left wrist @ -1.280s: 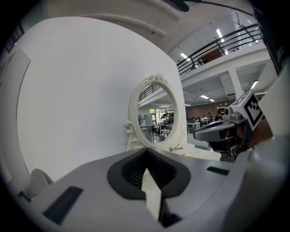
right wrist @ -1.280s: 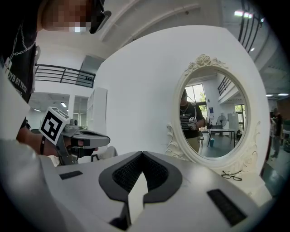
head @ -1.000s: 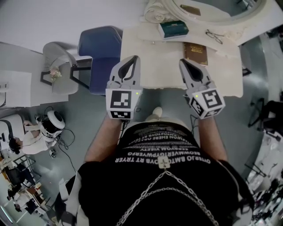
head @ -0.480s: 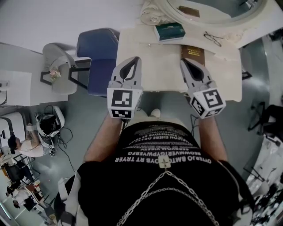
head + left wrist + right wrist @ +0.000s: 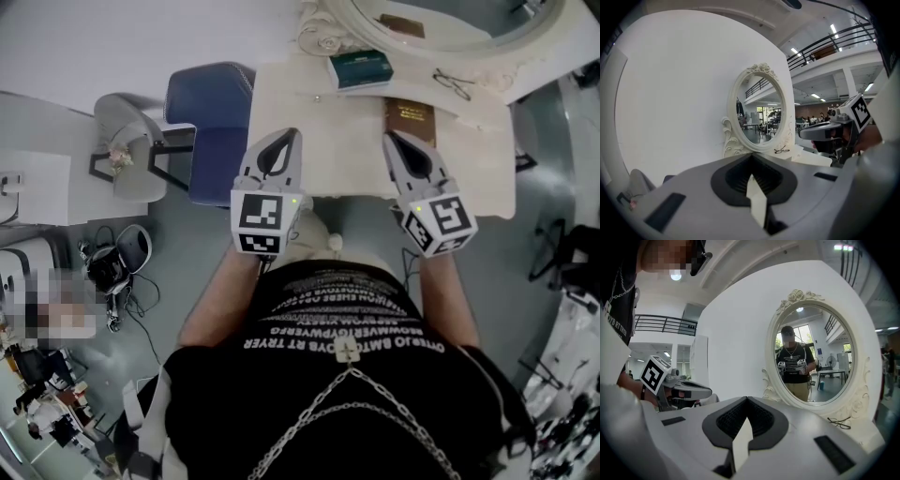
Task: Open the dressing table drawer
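Dressing table [image 5: 347,141] at 12 o'clock in head view, cream top with book [image 5: 411,117] and glasses [image 5: 453,80]; drawer hidden under near edge. Left gripper [image 5: 279,141] and right gripper [image 5: 401,142] above that edge, grey floor [image 5: 178,244] at 9 o'clock. Left gripper view: jaws clenched, empty, oval mirror [image 5: 761,108] against white wall [image 5: 670,93] at 12 o'clock. Right gripper view: jaws clenched, empty, same mirror.

One dressing table [image 5: 347,141] bears one oval mirror [image 5: 469,23] at its back, one green box [image 5: 360,68], one brown book [image 5: 410,120] and one pair of glasses [image 5: 452,82]. Two chairs stand off its left end in the head view: one blue chair [image 5: 211,117] just beside it and one grey chair [image 5: 131,155] farther out. Two grippers hang over its front edge: the left gripper [image 5: 281,139] and the right gripper [image 5: 397,141].
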`<action>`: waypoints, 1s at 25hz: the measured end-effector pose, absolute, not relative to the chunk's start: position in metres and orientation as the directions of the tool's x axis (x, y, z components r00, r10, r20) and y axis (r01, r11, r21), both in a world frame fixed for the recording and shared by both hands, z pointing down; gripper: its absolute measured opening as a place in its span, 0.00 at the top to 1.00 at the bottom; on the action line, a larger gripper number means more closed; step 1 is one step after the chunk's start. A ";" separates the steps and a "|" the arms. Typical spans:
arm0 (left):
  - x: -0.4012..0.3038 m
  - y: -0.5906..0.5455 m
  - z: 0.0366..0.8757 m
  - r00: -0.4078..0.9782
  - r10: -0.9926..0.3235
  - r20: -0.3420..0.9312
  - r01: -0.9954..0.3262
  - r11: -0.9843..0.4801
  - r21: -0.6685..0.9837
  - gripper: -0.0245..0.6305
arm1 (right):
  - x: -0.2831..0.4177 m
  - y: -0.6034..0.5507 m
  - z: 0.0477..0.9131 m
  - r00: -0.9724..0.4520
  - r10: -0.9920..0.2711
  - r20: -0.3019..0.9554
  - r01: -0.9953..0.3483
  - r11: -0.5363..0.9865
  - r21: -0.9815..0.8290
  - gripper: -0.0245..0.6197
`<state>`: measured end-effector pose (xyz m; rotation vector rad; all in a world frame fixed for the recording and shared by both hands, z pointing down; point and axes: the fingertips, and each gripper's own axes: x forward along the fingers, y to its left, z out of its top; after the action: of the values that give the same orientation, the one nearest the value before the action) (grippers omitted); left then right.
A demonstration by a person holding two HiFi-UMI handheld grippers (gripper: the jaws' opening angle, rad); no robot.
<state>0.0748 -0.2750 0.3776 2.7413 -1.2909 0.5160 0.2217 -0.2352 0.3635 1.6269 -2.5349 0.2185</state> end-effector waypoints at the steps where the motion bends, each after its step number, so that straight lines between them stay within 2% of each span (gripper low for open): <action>1: 0.075 -0.276 0.380 0.592 -0.733 0.334 -0.757 -0.648 -0.080 0.96 | 0.222 -0.236 0.363 -0.413 -0.893 0.177 -0.911 0.410 -0.057 0.96; 9: 0.084 -0.292 0.398 0.604 -0.700 0.381 -0.735 -0.674 -0.073 0.96 | 0.229 -0.254 0.362 -0.392 -0.906 0.160 -0.920 0.387 -0.062 0.96; 25: 0.101 -0.354 0.443 0.622 -0.636 0.456 -0.707 -0.707 -0.021 0.96 | 0.241 -0.316 0.379 -0.361 -0.909 0.210 -0.932 0.353 -0.076 0.96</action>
<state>0.1015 -0.3539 0.4433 2.6823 -1.1190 0.6601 0.2406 -0.3164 0.3788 1.6932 -2.4736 0.2749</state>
